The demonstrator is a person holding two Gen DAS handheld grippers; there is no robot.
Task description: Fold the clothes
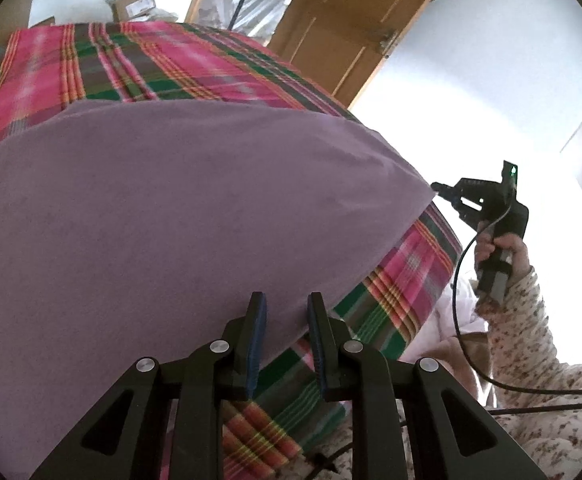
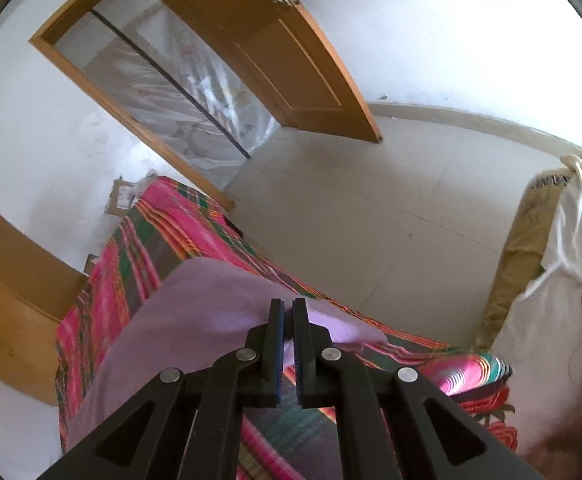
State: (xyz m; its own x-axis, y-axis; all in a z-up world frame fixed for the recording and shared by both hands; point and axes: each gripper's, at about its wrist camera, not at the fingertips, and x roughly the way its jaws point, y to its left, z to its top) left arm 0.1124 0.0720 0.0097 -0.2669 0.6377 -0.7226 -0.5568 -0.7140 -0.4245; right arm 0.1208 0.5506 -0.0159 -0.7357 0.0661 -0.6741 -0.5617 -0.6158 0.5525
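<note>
A plain purple garment (image 1: pixel 191 208) lies spread over a bed with a pink and green plaid cover (image 1: pixel 151 64). My left gripper (image 1: pixel 288 304) is open at the garment's near edge; purple cloth shows in the gap between its blue-padded fingers (image 1: pixel 257 332). My right gripper (image 1: pixel 437 189) pinches the garment's right corner and holds it slightly off the bed. In the right wrist view, that gripper (image 2: pixel 288 308) is shut on a fold of the purple garment (image 2: pixel 195 312), and the plaid cover (image 2: pixel 151 232) runs away behind it.
A person's hand (image 1: pixel 503 248) in a floral sleeve (image 1: pixel 523 328) holds the right gripper, trailing a black cable (image 1: pixel 457 300). An open wooden door (image 2: pixel 283 52) and tiled floor (image 2: pixel 371 208) lie beyond the bed. A white bag (image 2: pixel 563 280) stands at right. A cardboard box (image 1: pixel 133 4) sits behind the bed.
</note>
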